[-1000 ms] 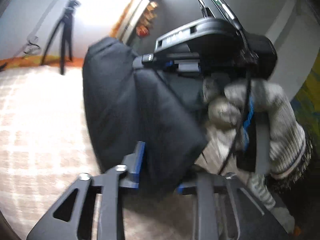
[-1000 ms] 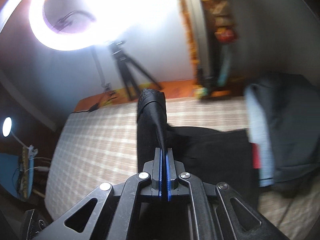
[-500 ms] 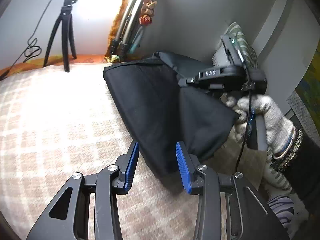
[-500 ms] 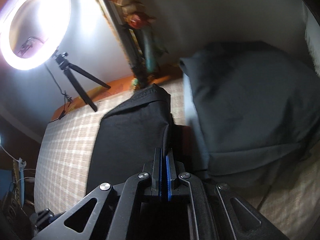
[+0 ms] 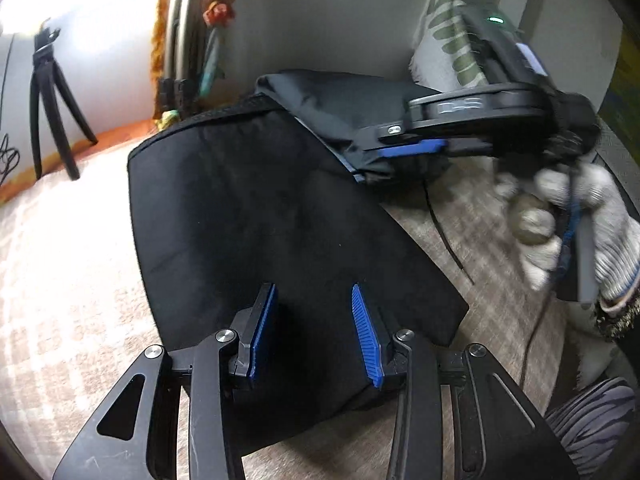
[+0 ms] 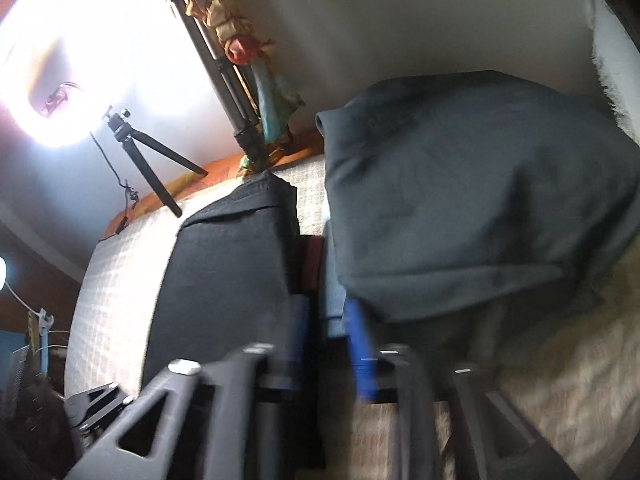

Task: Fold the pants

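The black pants (image 5: 260,220) lie folded into a flat rectangle on the checkered bed cover (image 5: 60,260); they also show in the right wrist view (image 6: 224,280). My left gripper (image 5: 314,332) is open, its blue pads just above the near edge of the pants, holding nothing. My right gripper (image 6: 324,344) is open and blurred, at the right edge of the pants beside a dark grey garment (image 6: 460,200). In the left wrist view the right gripper (image 5: 412,148) reaches over that dark garment (image 5: 340,108), held by a gloved hand (image 5: 576,216).
A black tripod (image 5: 48,100) stands at the bed's far edge under a bright ring light (image 6: 48,68). A folded stand with a cloth ornament (image 6: 240,80) leans on the wall. A striped pillow (image 5: 448,40) and a thin cable (image 5: 448,240) lie at the right.
Both grippers have let go of the pants and opened. The pants dropped from being held up to lying flat and folded on the bed. The right gripper moved right, toward the dark grey garment.
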The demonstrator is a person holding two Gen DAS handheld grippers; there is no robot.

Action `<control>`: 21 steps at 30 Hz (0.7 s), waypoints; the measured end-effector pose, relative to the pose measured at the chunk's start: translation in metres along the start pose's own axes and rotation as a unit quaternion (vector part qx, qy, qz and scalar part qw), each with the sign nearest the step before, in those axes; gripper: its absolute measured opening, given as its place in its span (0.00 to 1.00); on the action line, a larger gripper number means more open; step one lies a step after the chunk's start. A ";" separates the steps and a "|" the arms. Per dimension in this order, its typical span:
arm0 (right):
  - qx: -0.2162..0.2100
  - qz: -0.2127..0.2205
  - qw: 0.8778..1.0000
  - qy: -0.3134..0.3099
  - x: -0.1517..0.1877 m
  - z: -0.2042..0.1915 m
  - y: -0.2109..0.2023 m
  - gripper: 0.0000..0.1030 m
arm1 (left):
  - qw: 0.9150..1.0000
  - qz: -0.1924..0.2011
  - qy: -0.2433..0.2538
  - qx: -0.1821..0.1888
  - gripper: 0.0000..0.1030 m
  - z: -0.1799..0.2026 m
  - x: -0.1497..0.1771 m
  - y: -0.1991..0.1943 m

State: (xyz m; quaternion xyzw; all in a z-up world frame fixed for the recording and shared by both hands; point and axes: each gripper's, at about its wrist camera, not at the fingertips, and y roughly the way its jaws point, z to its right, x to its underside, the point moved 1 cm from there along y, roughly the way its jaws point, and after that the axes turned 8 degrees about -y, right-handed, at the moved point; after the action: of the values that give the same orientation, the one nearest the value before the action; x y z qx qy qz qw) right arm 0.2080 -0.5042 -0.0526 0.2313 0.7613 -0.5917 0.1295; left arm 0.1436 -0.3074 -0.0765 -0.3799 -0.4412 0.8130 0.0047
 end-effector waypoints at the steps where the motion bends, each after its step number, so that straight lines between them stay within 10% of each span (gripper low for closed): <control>1: -0.010 0.003 1.000 0.004 0.004 -0.004 -0.007 0.43 | 1.000 0.003 -0.001 0.000 0.36 -0.003 -0.002 -0.004; 7: -0.049 -0.014 0.999 -0.004 0.028 -0.024 -0.005 0.74 | 0.998 0.030 -0.020 -0.053 0.36 -0.052 -0.027 -0.022; 21: -0.099 -0.031 0.993 0.047 0.049 -0.001 0.044 0.70 | 0.987 0.018 0.001 -0.162 0.36 -0.103 -0.087 0.052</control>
State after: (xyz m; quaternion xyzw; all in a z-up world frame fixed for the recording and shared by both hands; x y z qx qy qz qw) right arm 0.1881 -0.4851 -0.1124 0.2212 0.8283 -0.5053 0.0979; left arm 0.2863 -0.2951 -0.0935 -0.3843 -0.5606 0.7301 -0.0708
